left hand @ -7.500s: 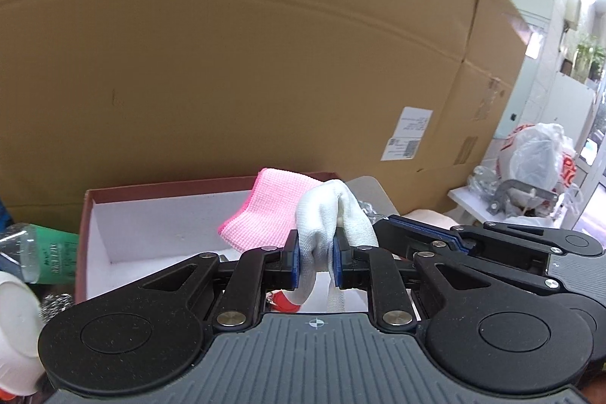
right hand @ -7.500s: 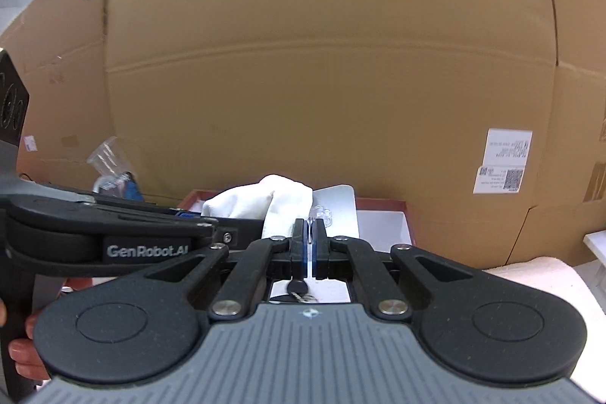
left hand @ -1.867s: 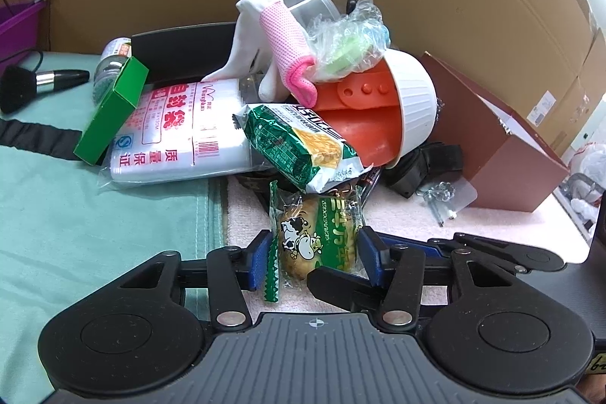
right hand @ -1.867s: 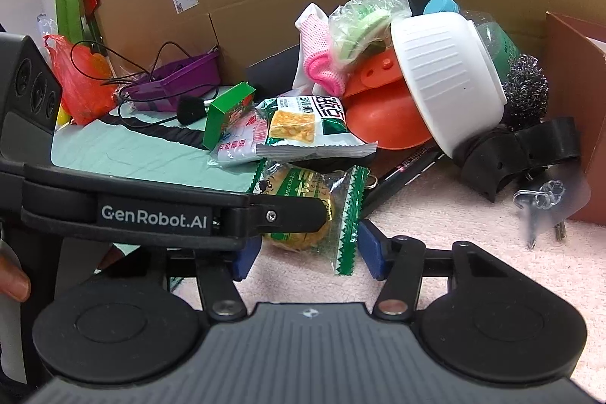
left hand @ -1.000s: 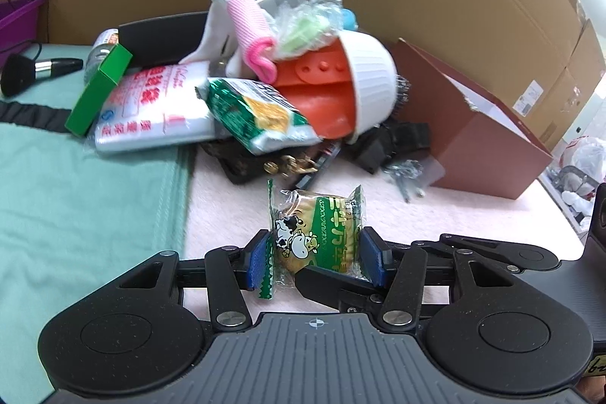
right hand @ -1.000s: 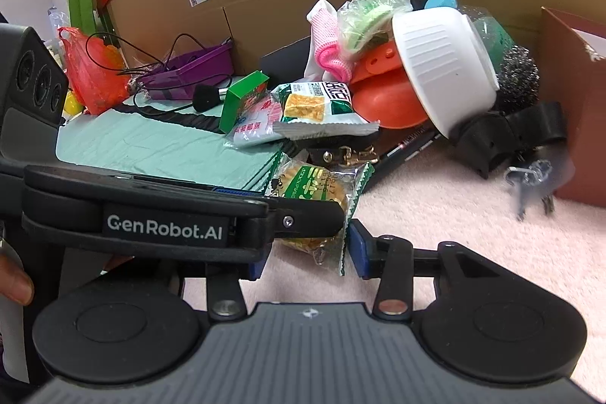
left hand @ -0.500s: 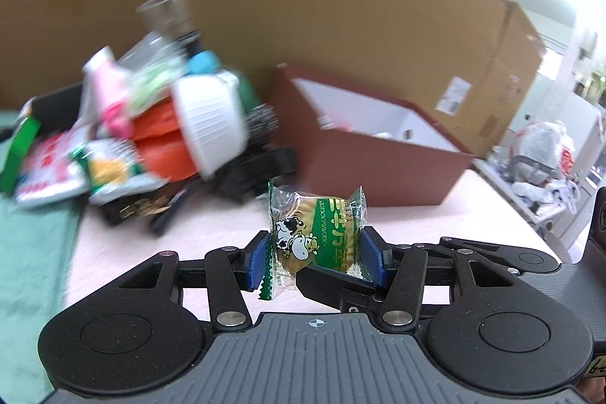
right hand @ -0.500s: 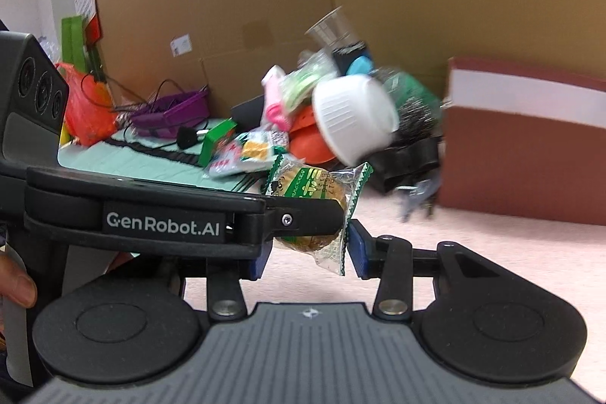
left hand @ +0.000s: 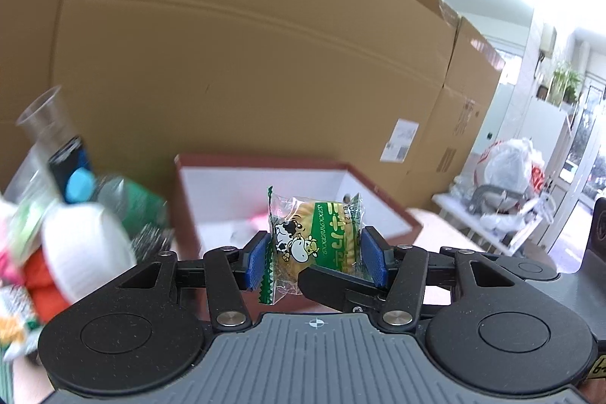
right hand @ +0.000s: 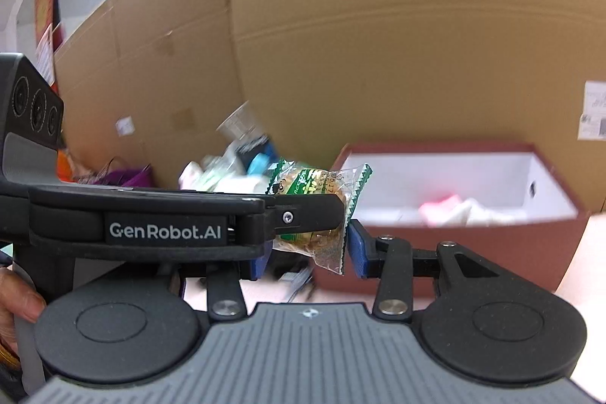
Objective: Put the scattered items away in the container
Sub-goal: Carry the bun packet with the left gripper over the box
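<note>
Above the pale pink table covering [right hand: 583, 252], just short of a red-brown box [left hand: 261, 159]: a cow-printed green snack packet [left hand: 314, 237], carried clear of the surface. Pinched end to end between the blue pads of the left gripper [left hand: 315, 260], with the right gripper [right hand: 308, 258] crossed over the same packet. One right pad pressed against the crimped edge, the other hidden behind the left gripper's black finger. Judged a shared two-handed hold, likely to keep the slippery, puffed wrapper from twisting or sliding on its way to the box. Both tools angled slightly downward toward the white-lined opening, where a pink cloth [right hand: 439, 205] and something white already lie. To the left, blurred, the unsorted heap: a white ribbed bowl [left hand: 83, 245], a clear plastic cup [left hand: 45, 124], a blue cap, green wrappers. Behind everything, a wall of flattened cardboard cartons [left hand: 265, 63] with shipping labels. Far right, a side shelf with a knotted plastic bag [left hand: 507, 161], potted plants [left hand: 564, 78] and bright daylight at a door. At the lower left of the right wrist view, a person's fingers [right hand: 19, 305] around a gripper handle.
</note>
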`<state>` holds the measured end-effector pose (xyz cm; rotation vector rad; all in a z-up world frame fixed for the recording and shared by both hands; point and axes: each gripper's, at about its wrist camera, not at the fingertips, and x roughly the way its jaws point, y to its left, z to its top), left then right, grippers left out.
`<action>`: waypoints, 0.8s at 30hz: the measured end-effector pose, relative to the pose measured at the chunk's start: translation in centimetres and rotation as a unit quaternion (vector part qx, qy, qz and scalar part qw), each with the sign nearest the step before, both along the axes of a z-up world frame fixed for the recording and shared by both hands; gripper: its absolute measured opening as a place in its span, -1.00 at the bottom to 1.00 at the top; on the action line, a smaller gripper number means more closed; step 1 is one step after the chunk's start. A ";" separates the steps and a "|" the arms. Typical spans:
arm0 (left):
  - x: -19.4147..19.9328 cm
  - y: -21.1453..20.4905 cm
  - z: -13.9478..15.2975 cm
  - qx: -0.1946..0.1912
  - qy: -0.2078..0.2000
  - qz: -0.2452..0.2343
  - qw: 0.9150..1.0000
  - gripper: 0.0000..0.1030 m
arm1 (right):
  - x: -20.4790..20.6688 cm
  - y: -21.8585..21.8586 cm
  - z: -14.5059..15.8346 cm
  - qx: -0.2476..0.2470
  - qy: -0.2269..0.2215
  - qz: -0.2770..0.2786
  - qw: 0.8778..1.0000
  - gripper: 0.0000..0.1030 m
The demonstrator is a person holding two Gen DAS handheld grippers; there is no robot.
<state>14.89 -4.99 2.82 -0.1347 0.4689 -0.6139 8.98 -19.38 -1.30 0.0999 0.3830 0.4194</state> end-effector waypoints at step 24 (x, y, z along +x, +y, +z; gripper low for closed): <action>16.2 -2.8 -3.1 0.039 0.069 0.033 0.996 0.21 | 17.5 -1.2 -1.6 -0.015 0.113 0.007 0.994 -0.06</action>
